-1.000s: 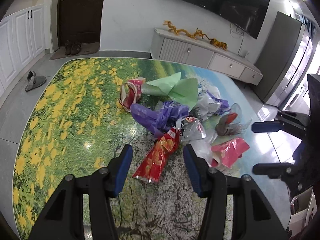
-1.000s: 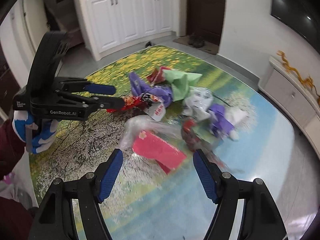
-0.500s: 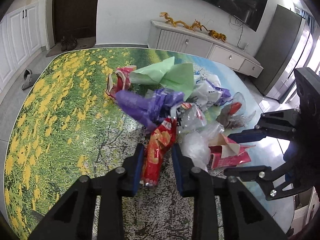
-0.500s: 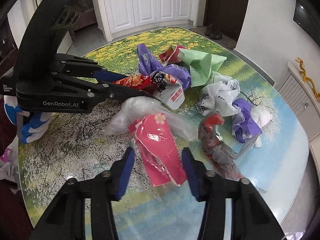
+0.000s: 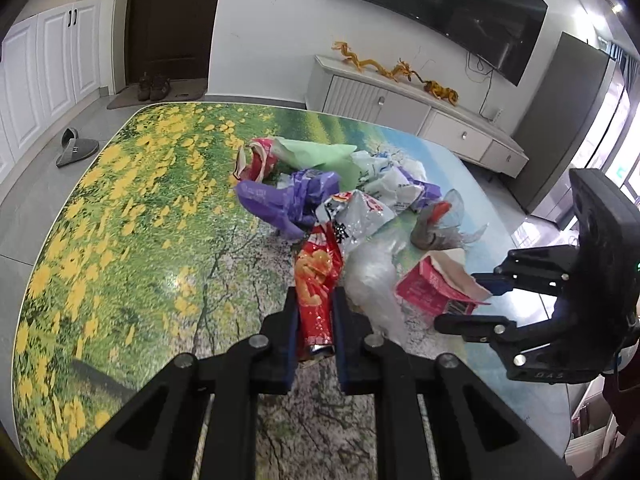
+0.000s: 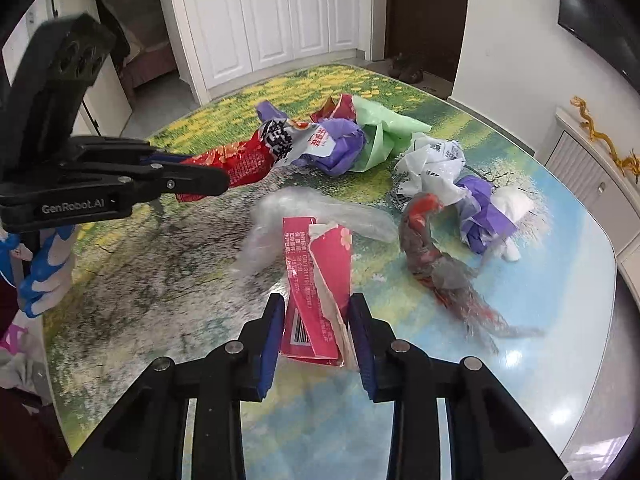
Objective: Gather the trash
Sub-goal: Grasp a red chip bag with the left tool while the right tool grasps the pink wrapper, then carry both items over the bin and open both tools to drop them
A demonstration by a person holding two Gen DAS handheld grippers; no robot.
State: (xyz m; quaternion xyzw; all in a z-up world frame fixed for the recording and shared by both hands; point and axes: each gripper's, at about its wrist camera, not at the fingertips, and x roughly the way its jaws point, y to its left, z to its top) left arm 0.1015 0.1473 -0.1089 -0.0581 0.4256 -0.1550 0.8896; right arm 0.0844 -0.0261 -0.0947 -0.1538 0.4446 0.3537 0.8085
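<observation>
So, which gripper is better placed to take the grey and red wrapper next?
Right. The grey and red wrapper lies beside the right gripper, jaws closing on the pink packet. The left gripper, closing on the red snack bag, sits beyond the clear bag.

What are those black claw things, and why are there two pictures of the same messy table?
Each claw is a gripper that a person holds, one per hand, with a camera on it, so each picture looks along one gripper. The table has a flower-meadow print and a heap of trash: a purple bag, a green bag, wrappers. The left gripper is closing on a red snack bag; you see it from the side in the other picture. The right gripper is closing on a torn pink packet.
</observation>
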